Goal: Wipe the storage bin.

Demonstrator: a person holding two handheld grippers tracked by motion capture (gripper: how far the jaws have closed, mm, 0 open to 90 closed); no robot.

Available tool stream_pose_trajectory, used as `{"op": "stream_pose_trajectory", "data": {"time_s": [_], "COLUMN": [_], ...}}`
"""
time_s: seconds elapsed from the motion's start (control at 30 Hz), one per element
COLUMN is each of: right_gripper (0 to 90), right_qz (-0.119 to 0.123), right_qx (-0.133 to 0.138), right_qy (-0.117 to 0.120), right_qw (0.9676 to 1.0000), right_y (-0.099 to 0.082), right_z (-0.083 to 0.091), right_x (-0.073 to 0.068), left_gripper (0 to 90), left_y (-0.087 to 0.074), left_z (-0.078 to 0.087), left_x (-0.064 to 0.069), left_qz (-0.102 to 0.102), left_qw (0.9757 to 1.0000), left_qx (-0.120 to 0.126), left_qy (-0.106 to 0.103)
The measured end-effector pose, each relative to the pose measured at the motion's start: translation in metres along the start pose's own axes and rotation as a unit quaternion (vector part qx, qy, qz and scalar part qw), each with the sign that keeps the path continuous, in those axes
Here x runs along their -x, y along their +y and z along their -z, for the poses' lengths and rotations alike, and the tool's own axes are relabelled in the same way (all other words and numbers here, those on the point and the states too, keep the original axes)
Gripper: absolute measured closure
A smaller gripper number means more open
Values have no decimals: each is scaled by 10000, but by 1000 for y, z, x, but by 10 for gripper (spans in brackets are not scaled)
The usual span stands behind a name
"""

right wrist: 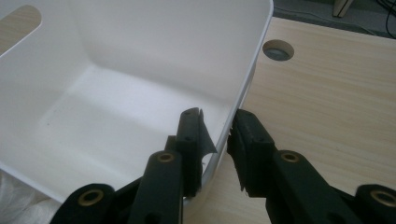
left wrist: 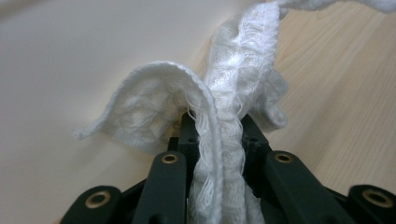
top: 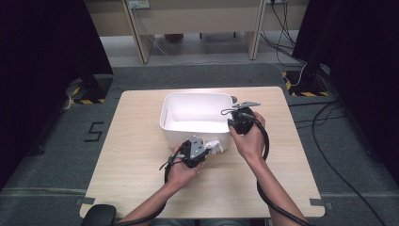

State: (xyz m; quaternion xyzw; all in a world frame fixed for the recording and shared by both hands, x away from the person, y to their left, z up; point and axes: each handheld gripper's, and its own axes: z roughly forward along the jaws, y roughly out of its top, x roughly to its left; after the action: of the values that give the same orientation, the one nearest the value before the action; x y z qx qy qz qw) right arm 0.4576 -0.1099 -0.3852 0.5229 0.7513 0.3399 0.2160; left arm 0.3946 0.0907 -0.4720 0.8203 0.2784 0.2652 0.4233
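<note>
The left gripper (top: pixel 203 149) has its fingers pinched on the white cloth (left wrist: pixel 224 116), held just outside the bin's (top: pixel 175 129) near wall, above the surface (top: pixel 136 155). The right gripper's (right wrist: pixel 217 140) fingers clamp the bin's wall, one inside, one outside. The bin looks empty, so getting the cloth in is likely what remains.

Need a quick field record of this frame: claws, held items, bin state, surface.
left claw: shut on white cloth, beside the bin's near wall
right claw: jaws astride the bin's right wall, one inside, one outside; looks clamped on it
bin: white, upright, at table centre, nothing visible inside
cloth position: outside the bin, bunched in the left claw above the table
table: light wood, round hole beyond the bin's right side
</note>
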Motion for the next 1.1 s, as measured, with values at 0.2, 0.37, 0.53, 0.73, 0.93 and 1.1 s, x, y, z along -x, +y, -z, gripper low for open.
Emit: {"op": "stream_pose_trajectory", "data": {"time_s": [0.2,0.37,0.53,0.73,0.93,1.1], "right_gripper": [737,737,737,735,717,716], "right_qz": [9,8,2,-46,-143,-190], "right_qx": [0,1,7,-14,-21,-41], "right_qy": [-3,-10,-12,-9,56,136], "right_qw": [10000,10000,10000,10000,9999,9997], "right_y": [0,0,0,0,1,1], "right_z": [0,0,0,0,0,1], "right_x": [0,0,0,0,2,5], "left_gripper": [758,758,758,758,757,757], "left_y": [13,18,23,25,24,25], "left_z": [9,13,17,18,18,18], "left_x": [-1,-2,-3,-3,-3,-3], "left_qz": [-1,-9,-19,-59,-82,-91], "left_qw": [9999,9998,9995,9995,9994,9994], "left_qx": [131,207,302,299,321,320], "left_qy": [26,55,80,75,78,73]}}
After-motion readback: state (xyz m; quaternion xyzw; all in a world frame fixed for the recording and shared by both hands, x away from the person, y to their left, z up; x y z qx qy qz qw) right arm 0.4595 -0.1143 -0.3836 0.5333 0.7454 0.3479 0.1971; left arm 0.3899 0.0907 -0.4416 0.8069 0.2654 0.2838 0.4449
